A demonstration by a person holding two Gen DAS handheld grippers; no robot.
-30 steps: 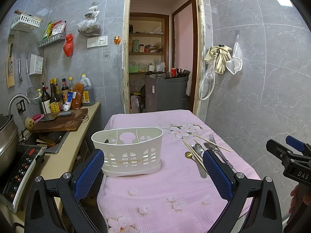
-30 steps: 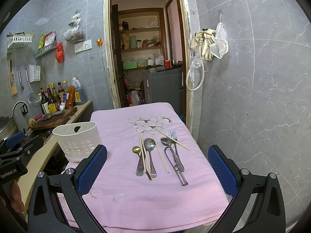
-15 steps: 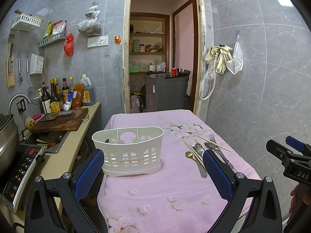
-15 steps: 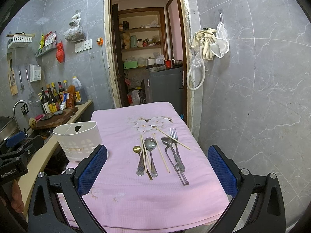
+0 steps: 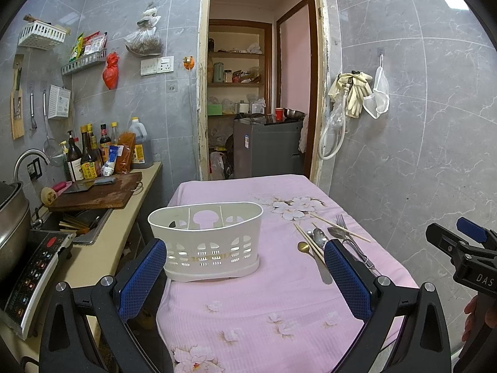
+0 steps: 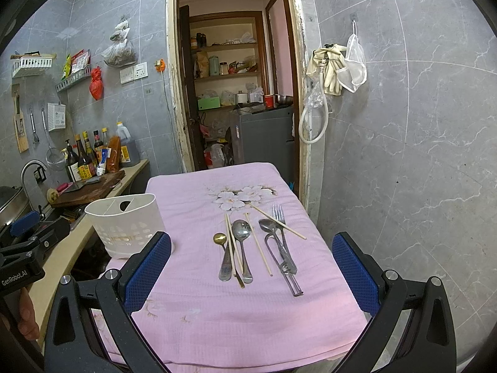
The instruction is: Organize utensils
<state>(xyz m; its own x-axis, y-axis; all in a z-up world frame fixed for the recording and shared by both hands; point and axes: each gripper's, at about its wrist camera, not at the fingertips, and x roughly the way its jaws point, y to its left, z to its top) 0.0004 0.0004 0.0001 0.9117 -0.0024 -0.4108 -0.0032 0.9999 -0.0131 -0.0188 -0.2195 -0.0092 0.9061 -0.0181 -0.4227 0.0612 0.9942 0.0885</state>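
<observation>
Both grippers hang above the near edge of the pink cloth [image 6: 192, 192], jaws wide and holding nothing: the left gripper [image 5: 245, 275] frames the white caddy [image 5: 211, 242] at centre frame, the right gripper [image 6: 251, 267] frames the utensils. In the right view these lie mid-frame in a loose row: gold spoon [image 6: 220, 238], chopsticks [image 6: 233, 250], two steel spoons [image 6: 241, 229], and a fork [image 6: 279, 213] crossed by one chopstick. The caddy stands well left of them, near the cloth's left edge.
</observation>
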